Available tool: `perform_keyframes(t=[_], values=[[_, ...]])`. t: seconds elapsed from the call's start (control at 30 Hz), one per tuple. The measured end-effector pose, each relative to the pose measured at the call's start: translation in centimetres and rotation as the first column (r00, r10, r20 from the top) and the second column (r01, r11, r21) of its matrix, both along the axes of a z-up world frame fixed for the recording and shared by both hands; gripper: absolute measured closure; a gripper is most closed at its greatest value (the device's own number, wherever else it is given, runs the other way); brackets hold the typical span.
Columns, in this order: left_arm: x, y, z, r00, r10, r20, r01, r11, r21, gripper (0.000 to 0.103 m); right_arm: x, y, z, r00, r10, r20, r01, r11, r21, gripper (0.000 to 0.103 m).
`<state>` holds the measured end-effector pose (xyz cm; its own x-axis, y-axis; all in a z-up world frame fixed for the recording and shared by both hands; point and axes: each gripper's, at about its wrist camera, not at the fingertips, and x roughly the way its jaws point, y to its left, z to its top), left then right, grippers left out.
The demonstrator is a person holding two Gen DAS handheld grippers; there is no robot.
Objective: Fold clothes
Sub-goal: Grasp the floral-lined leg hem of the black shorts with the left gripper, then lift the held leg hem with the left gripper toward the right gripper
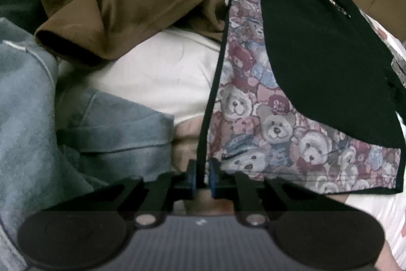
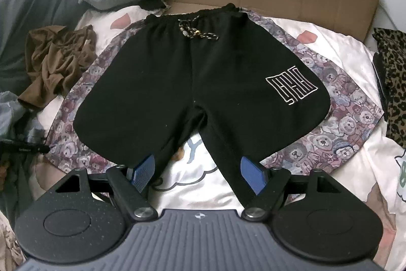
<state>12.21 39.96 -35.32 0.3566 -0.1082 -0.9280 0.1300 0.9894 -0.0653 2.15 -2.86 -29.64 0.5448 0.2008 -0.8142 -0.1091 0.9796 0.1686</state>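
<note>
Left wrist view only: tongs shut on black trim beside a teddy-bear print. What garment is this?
Observer: Black shorts with teddy-bear side panels, spread flat on the bed, waistband at the far end.
Operator: Right tongs holding anything?
Observer: No. The right tongs are open, over the gap between the two leg hems.
Operator: Any marking on the front?
Observer: A white line logo on one leg.

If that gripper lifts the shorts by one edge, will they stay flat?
Probably not. The shorts lie limp on the bed, so they'd likely droop. The drawstring would probably dangle. They look light.
</note>
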Motion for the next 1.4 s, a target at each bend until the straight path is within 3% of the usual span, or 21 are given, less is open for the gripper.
perform_keyframes(t=[0.47,0.63,0.7,0.8,0.93,1.0,1.1,1.4], values=[[-0.8,-0.5,0.7,0.999,0.027,0.02,-0.027,1.0,-0.006,0.092,0.0,-0.2,-0.4,1.0,-0.011,-0.016,0.011,1.0,0.015,0.023],[-1.0,-0.6,-0.2,1.0,0.009,0.021,-0.009,1.0,0.017,0.083,-0.1,0.0,-0.7,1.0,-0.001,-0.019,0.001,1.0,0.0,0.023],[-1.0,-0.5,-0.5,1.0,0.011,0.022,-0.012,1.0,0.016,0.073,0.0,0.1,-0.8,1.0,0.005,-0.017,-0.006,1.0,-0.008,0.023],[-1.0,-0.4,-0.7,1.0,0.01,0.022,-0.01,1.0,0.02,0.07,0.0,0.3,-0.9,1.0,0.009,-0.018,-0.01,1.0,-0.014,0.023],[-0.8,-0.6,-0.9,1.0,0.014,0.014,-0.014,1.0,0.016,0.071,-0.1,0.4,-1.3,1.0,0.006,-0.028,-0.006,1.0,-0.014,0.023],[-0.9,-0.4,-0.8,1.0,0.011,0.004,-0.011,1.0,0.002,0.082,-0.2,0.5,-1.4,1.0,0.007,-0.03,-0.008,1.0,-0.013,0.023],[-0.9,-0.8,-0.5,1.0,0.011,-0.009,-0.011,1.0,0.008,0.087,-0.3,0.5,-1.4,1.0,0.009,-0.028,-0.01,1.0,-0.008,0.023],[-1.8,-0.7,0.3,1.0,0.029,0.011,-0.029,0.999,-0.017,0.092,-0.2,0.1,-2.0,0.999,-0.009,-0.045,0.01,1.0,0.008,0.023]])
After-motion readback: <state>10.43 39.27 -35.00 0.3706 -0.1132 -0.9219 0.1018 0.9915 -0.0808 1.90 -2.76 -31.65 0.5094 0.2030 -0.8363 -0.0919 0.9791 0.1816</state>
